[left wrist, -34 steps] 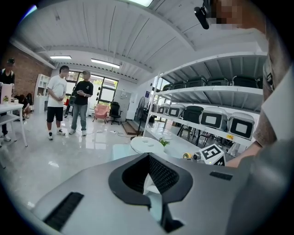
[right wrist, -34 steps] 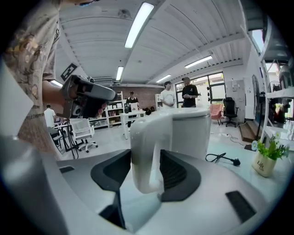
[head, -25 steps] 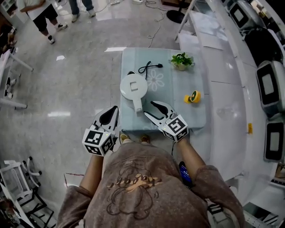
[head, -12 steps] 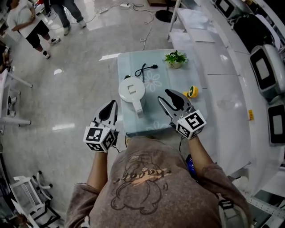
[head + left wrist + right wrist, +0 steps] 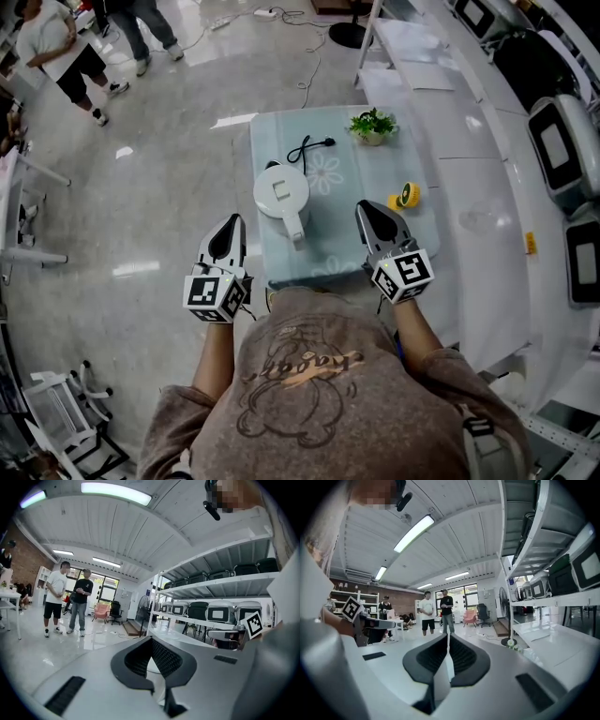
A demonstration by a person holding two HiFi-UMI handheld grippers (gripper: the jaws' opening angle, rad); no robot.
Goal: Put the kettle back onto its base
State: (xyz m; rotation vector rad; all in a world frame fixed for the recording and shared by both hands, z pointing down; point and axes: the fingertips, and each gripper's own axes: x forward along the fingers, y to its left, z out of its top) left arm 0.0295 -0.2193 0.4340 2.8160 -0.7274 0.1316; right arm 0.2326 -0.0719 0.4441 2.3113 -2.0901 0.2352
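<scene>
— What sort of place is shown?
— A lab or test hall, it seems. A wide polished floor (image 5: pixel 141 187) is lit by tube lights (image 5: pixel 414 533), and metal shelving (image 5: pixel 548 603) is filled with rows of similar appliances (image 5: pixel 561 169).
— What else supports that?
— A brick wall (image 5: pixel 397 595) is seen at the far end. Onlookers (image 5: pixel 56 597) are gathered on the open floor, where one small cloth-covered counter (image 5: pixel 412 246) is placed.

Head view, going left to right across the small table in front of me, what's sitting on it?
kettle → potted plant → yellow tape roll
</scene>
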